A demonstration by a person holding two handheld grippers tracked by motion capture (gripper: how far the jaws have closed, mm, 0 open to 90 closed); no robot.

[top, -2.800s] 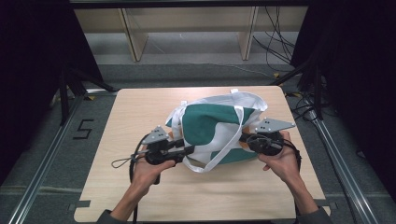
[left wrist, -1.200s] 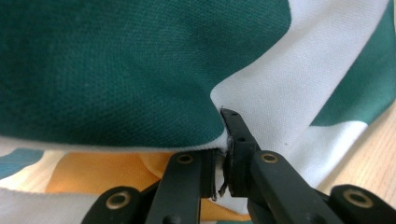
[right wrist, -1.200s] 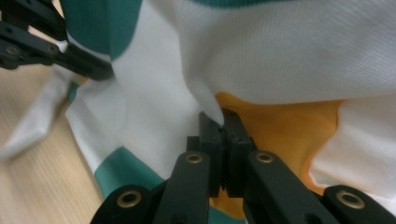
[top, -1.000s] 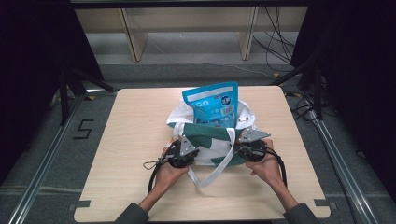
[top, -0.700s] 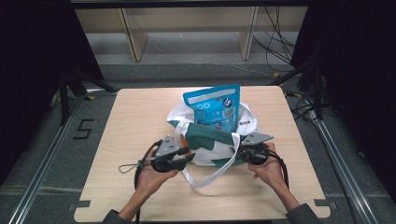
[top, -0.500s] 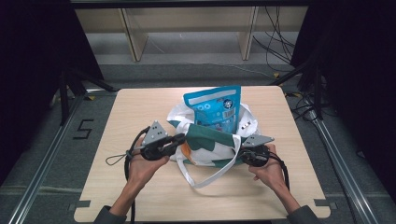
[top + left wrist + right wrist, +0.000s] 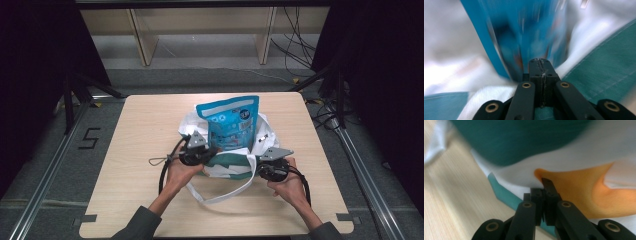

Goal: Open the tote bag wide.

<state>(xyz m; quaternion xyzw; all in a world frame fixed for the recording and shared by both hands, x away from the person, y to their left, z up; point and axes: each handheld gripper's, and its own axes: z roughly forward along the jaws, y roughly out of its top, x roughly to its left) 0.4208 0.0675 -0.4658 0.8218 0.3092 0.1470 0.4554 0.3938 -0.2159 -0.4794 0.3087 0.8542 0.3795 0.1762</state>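
A blue snack pouch (image 7: 230,122) stands upright in a white and green tote bag (image 7: 227,167) at mid table. My left gripper (image 7: 213,149) is at the bag's left front, tips against the pouch's lower edge. In the left gripper view its jaws (image 7: 540,61) are pressed together with nothing visible between them, the blurred pouch (image 7: 524,32) just ahead. My right gripper (image 7: 256,168) is at the bag's right front corner. In the right gripper view it (image 7: 544,186) is shut on the bag's white cloth (image 7: 574,157) beside an orange patch (image 7: 579,192).
The bag's white strap (image 7: 220,199) loops toward the front edge of the wooden table (image 7: 145,130). Black cables trail from both grippers. Shelving and cables stand on the floor beyond the table's far edge.
The bag has been pushed down around the pouch, which now stands exposed. My left gripper swung out to the left, then came back to the pouch's base. The right gripper stayed at the bag's corner.
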